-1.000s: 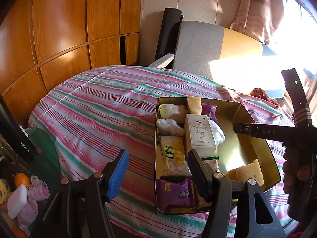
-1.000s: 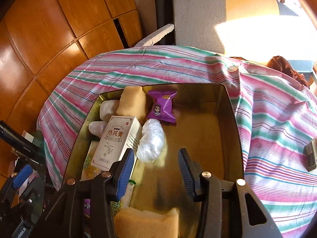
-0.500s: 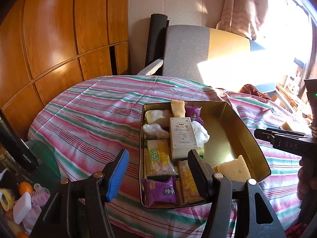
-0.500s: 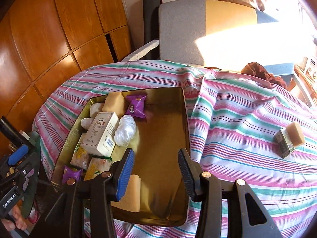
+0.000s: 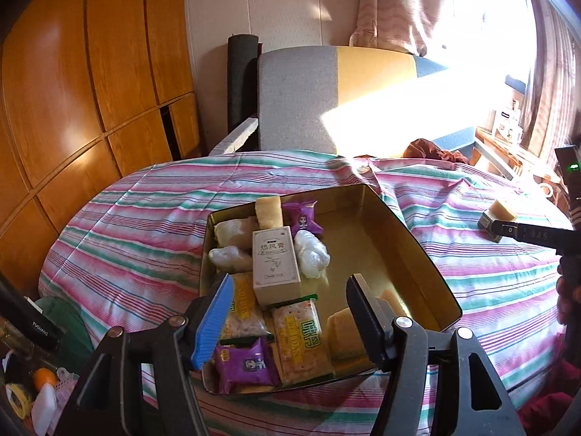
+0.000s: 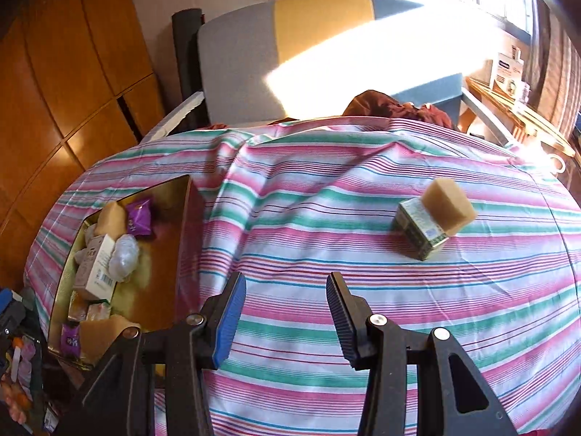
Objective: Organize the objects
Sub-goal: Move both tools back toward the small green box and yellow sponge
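Two things are left out on the striped cloth (image 6: 326, 225): a green box (image 6: 417, 230) and a tan sponge (image 6: 450, 205) that leans on its top, touching it, both well apart from the gold tin (image 5: 425, 272). The step in hand is judged to be the fetching of one of them by the right gripper (image 6: 285, 314), which is held over bare cloth with its jaws parted and nothing between them. The sponge is best taken first, since it rests on the box and would be tipped off if the box were pulled away; the jaws should be brought down around its sides, and the soft block squeezed only lightly, as it is likely to deform. The box could then be gripped across its narrow faces. The left gripper (image 5: 287, 321) hangs over the near end of the tin, its jaws opening and nothing clasped. The tin's left half is packed: a white carton (image 5: 276, 259), a purple packet (image 5: 303, 216) and an upright sponge piece (image 5: 268, 210) at the far end, pale wrapped lumps (image 5: 230, 258), a clear bundle (image 5: 310, 258), cracker packs (image 5: 301, 341) and a second purple packet (image 5: 245, 363) near. A yellow sponge (image 5: 341, 330) lies at the near right, and the rest of the right half is bare, so newcomers are best laid there.
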`<state>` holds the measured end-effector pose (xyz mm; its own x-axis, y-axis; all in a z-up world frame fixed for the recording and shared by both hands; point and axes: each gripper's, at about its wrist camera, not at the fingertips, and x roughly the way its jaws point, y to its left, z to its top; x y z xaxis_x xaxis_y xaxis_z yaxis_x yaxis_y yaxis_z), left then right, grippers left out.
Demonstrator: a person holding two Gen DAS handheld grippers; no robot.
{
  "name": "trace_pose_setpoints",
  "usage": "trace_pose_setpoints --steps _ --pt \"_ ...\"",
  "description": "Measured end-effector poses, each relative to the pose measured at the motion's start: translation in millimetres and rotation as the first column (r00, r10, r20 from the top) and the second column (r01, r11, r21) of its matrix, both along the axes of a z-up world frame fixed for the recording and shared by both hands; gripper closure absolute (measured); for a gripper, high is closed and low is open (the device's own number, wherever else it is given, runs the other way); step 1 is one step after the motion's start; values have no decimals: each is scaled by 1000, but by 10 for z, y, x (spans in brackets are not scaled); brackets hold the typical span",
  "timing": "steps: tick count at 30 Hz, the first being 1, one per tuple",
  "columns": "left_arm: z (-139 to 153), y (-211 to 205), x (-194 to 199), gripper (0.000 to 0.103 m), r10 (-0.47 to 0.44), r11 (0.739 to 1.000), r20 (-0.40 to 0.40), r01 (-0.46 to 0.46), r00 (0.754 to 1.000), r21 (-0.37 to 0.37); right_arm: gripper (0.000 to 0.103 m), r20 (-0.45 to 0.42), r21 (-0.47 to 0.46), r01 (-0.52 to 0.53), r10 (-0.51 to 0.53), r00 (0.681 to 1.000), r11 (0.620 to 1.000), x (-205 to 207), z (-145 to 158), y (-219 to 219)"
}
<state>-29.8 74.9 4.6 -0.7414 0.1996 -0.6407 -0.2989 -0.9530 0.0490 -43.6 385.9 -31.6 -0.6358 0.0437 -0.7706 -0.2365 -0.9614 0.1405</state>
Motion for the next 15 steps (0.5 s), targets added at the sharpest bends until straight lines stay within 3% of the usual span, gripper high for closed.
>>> trace_pose_setpoints --steps 7,15 --pt "-12 404 1 38 -85 996 6 86 996 -31 56 -5 -11 153 -153 988 988 100 -4 711" --pt "-26 861 -34 37 -166 984 19 167 986 -62 56 -35 -33 327 -328 944 944 211 -139 1420"
